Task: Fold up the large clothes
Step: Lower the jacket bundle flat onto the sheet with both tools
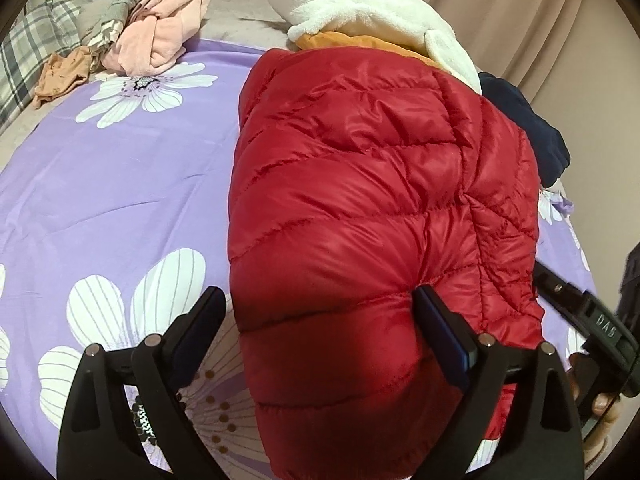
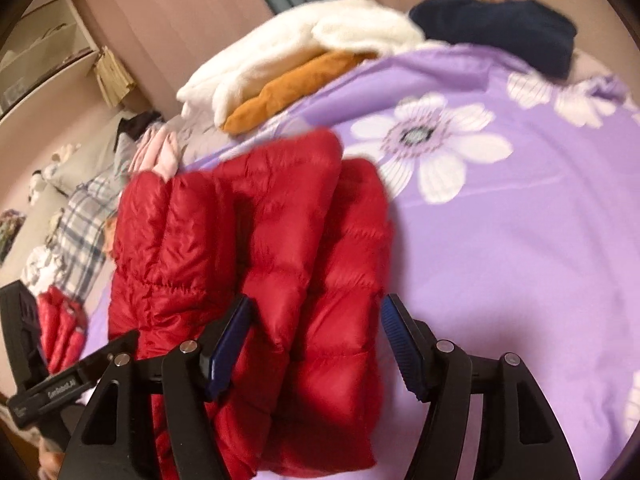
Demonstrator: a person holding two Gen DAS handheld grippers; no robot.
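**Red puffer jacket looks folded, both tools letting go**

Red puffer jacket (image 1: 360, 216) sits as a chunky folded bundle on the purple flowered bedspread (image 1: 112, 184), near the front edge of the bed. Going left to right in the left wrist view: a crumpled heap with a pink garment (image 1: 160, 36) at the far left, bare bedspread, then the jacket, then a stack with a white fleece (image 1: 360, 8) over something orange (image 1: 348, 42), and a navy piece (image 1: 524, 120) at the right.

Left tool (image 1: 320, 312) is spread wide, one finger off the jacket, the other resting against the padding, so not pinching. Right tool (image 2: 316, 340) has its jaws apart too, jacket edge between them but no squeeze as far as I can tell.

My guess: this fold is basically done. The pile at the left looks still unfolded, so plenty left.
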